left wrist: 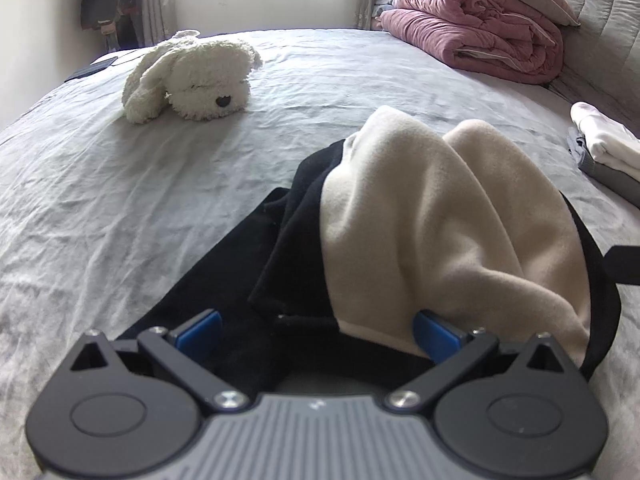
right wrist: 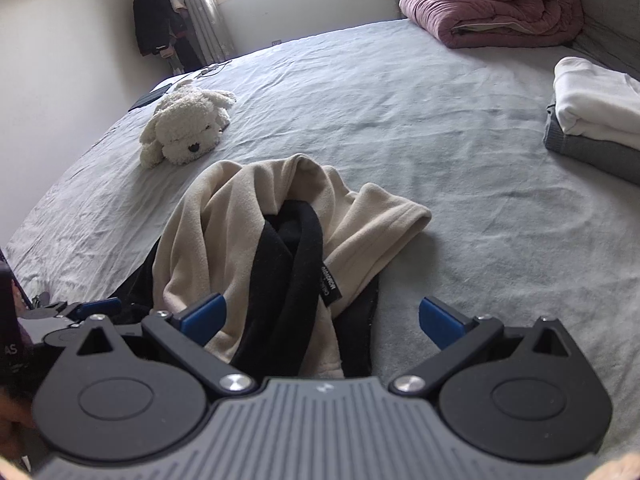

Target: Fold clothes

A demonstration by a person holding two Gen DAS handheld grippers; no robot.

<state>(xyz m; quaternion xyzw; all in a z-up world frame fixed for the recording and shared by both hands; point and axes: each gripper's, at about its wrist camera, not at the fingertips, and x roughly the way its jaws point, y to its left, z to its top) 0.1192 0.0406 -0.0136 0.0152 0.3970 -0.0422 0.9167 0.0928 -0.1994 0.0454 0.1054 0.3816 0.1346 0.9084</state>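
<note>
Garment: the black-and-cream fleece top [right wrist: 256, 256] lay crumpled in a heap on the grey bed sheet [right wrist: 400, 120], cream lining turned outward, black collar twisted through the middle. Nothing flat yet, folding looked barely begun.

Why it sat there: middle of the near edge of the bed, right in front of both tools, probably so it could be spread out with room on every side.

Left claw [left wrist: 318, 334]: jaws wide apart and low over the black cloth! The cream fold draped against its right blue pad [left wrist: 434, 336]; the left pad [left wrist: 200, 328] sat over black fabric. Touching, yes, but nothing was pinched between them.

Right claw [right wrist: 322, 320]: also spread wide, hovering at the near edge of the heap. Black collar and label ran between the pads, with the right pad [right wrist: 440, 322] over bare sheet. No hold here either.

Finished pile: a white folded item on a grey one [right wrist: 592, 116] sat well apart at the right, likely kept clear of the work area.

Bystanders: a white plush dog [right wrist: 188, 128] beyond the heap, a pink rolled quilt [right wrist: 492, 4] at the far end, both out of the way.

Next call: I'd judge a hem or shoulder needed finding first.
</note>
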